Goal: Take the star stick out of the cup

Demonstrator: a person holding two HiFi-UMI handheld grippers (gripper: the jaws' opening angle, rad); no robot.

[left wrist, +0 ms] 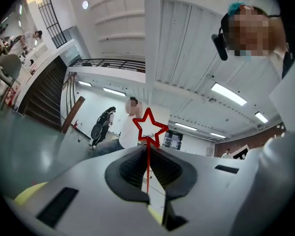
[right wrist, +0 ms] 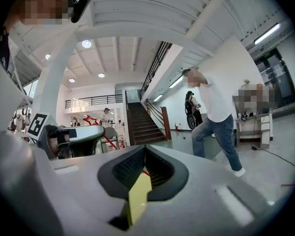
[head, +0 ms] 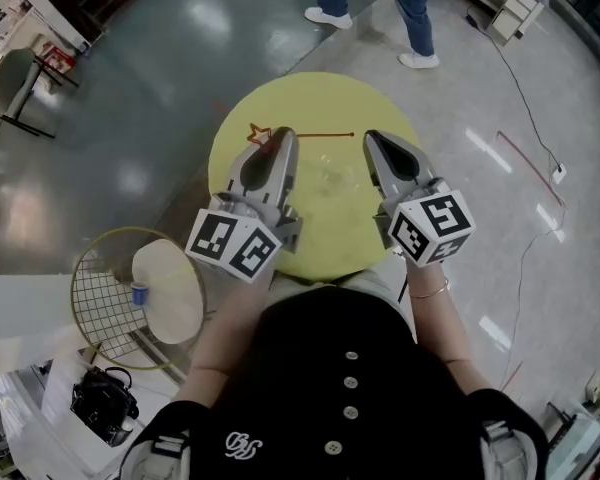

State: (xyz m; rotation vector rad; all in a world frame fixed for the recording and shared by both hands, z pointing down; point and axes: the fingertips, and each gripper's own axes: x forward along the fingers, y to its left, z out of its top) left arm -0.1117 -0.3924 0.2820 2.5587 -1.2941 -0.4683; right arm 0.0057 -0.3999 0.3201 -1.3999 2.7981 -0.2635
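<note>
"Stick first: where was it?"

"Out of the cup. The star stick (head: 315, 134) was clamped in the left gripper (head: 284, 136). It ran crosswise over the far part of the yellow round table (head: 330, 96), with its red outline star left of the jaw tips and its thin shaft reaching off to the right."

"Did the left gripper view agree?"

"It did. There the left gripper (left wrist: 148, 149) had its jaws drawn narrow and pressed on the shaft. The star stick (left wrist: 148, 126) showed its star just past the tips."

"And the other hand?"

"The right gripper (head: 371, 138) was held alongside, apart from the left one, both pointing away from the person. In its own view the right gripper (right wrist: 145, 150) had its jaws together at the tips with nothing between the pads. Only a wedge of yellow table top and a short red stretch of the shaft showed through the gap behind them. Off to the left in that view the star stick (right wrist: 91, 120) appeared again, star uppermost, in the left gripper's grasp."

"Where was the cup?"

"A clear cup (head: 332, 173) sat on the table, between the two grippers as the head view showed it. It was faint against the yellow, too faint to tell how it stood."

"Anything beyond the table?"

"A person in jeans (head: 415, 13) was stepping across the grey floor (head: 180, 58) on the far side."
</note>
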